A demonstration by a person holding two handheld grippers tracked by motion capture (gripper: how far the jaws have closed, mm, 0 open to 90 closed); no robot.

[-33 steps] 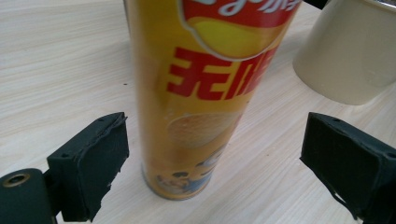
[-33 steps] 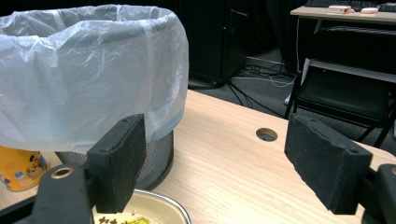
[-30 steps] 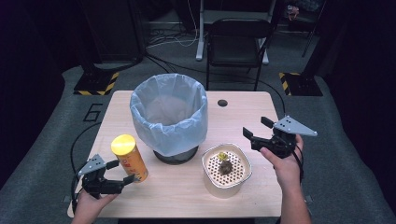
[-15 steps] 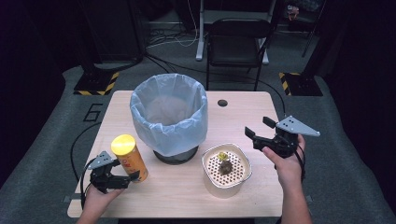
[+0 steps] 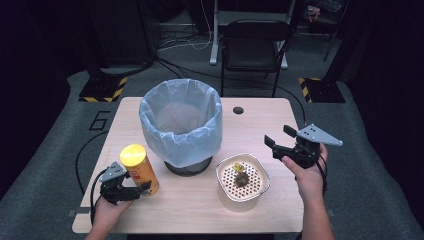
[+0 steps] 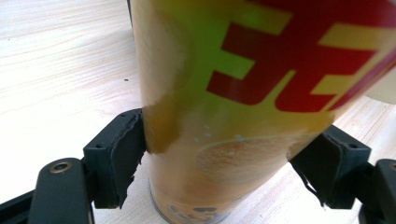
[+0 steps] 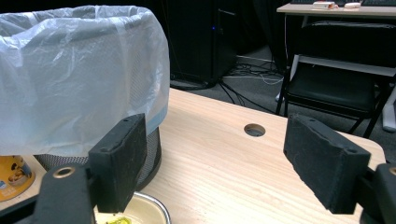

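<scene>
At the near left of the pale wooden table (image 5: 200, 210) we see the left gripper (image 5: 134, 190) with its jaws set around the base of an upright yellow can (image 5: 140, 168). In the left gripper view the can (image 6: 243, 107) stands between the two black pads (image 6: 123, 154); the left pad touches its wall, and on the right we cannot tell whether the pad presses it or sits just beside it. The can stands on the table, just left of the bin.

In the middle a mesh waste bin lined with a pale blue plastic bag (image 5: 181, 125) stands on the table. Near and to its right sits a round cream bowl (image 5: 242, 183) with a perforated insert holding a dark lump and a small yellow piece.

At the right edge, the right gripper (image 5: 281, 138) is held above the table with its jaws spread wide and nothing between them. A round cable hole (image 5: 238, 110) pierces the far side of the tabletop.

Around the table we see grey floor, a painted number six (image 5: 101, 120), yellow-and-black striped floor plates (image 5: 102, 89), cables, and a black folding chair (image 5: 255, 47) in the dark room behind.
</scene>
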